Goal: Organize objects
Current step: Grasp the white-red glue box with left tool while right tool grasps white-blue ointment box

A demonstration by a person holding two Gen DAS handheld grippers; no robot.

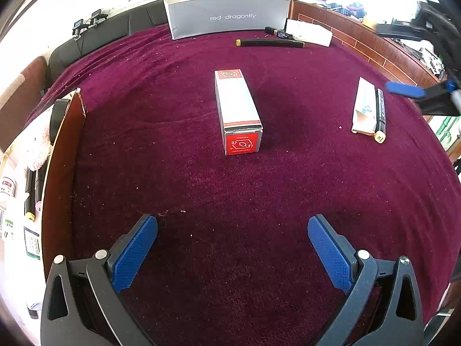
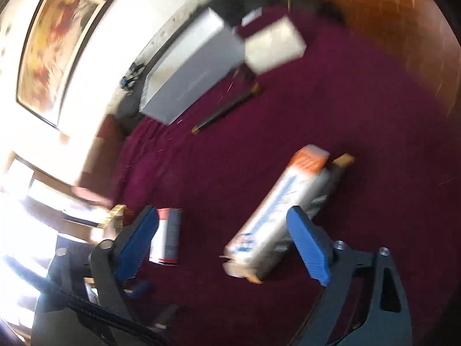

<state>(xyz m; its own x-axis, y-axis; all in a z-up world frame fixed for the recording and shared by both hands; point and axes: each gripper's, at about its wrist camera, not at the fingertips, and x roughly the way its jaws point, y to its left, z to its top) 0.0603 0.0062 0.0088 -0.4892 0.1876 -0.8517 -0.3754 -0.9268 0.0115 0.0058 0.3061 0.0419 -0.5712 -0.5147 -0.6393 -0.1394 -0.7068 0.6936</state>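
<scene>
A white box with red ends (image 1: 238, 111) lies in the middle of the purple cloth (image 1: 201, 173), ahead of my open, empty left gripper (image 1: 232, 225). A white toothpaste-style box (image 1: 363, 106) with a black marker (image 1: 380, 115) beside it lies to the right. My right gripper (image 2: 222, 239) is open and empty, tilted, just above that box (image 2: 276, 216); its view is blurred. The red-ended box (image 2: 168, 236) shows by its left finger. The right gripper also shows at the right edge of the left wrist view (image 1: 426, 95).
A grey "red dragonfly" shoebox (image 1: 227, 11) stands at the back, with a long black marker (image 1: 269, 43) and a white box (image 1: 309, 32) near it. An open brown-walled box (image 1: 62, 173) at the left holds markers and small items. A wooden edge (image 1: 360, 40) borders the right.
</scene>
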